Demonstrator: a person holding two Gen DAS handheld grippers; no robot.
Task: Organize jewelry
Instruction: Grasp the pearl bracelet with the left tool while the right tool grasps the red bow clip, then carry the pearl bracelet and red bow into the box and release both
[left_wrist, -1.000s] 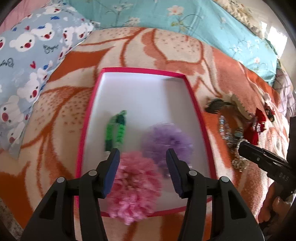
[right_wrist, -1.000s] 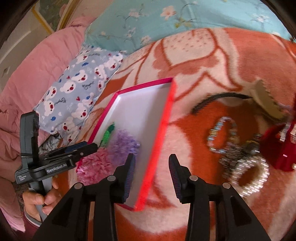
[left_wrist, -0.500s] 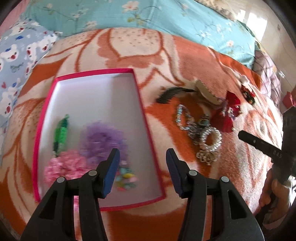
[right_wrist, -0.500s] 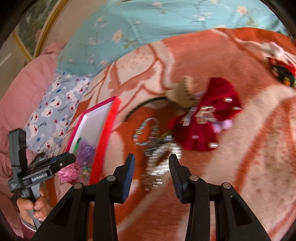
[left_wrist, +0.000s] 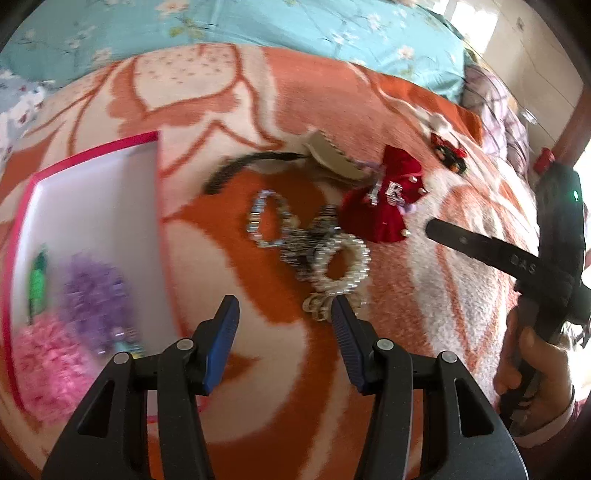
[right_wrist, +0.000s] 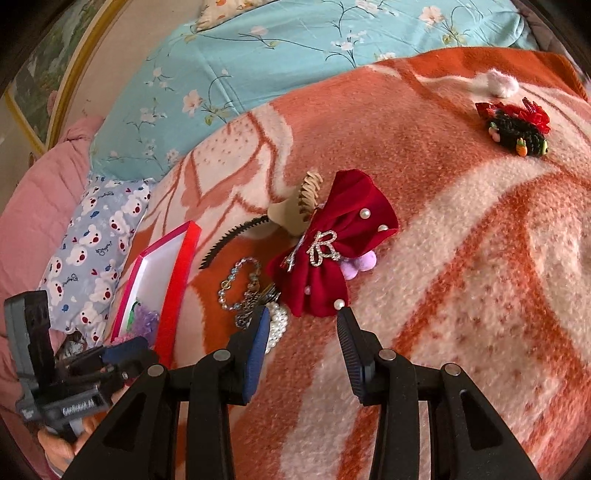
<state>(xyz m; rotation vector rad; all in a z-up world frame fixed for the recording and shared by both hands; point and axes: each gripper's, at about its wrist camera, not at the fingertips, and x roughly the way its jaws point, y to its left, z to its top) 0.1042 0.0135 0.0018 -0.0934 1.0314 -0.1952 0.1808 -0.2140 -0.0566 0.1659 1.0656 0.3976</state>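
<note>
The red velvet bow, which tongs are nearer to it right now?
Right. The right tongs sit just below the red velvet bow; the left tongs are over by the pearl bracelet.

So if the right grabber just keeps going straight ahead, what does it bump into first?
Most likely the red velvet bow. The right gripper is open and empty, and the bow's lower edge sits just beyond the gap between its fingers. The pearl bracelet lies by the left finger, slightly off that line. Depth is hard to judge here.

Left gripper (left_wrist: 282, 314) held low, jaws spread wide, nothing clamped. Right gripper (right_wrist: 301, 328) likewise held with jaws parted, empty. Each handle gripped by bare hand (left_wrist: 535, 365), fingers wrapped around it.
</note>
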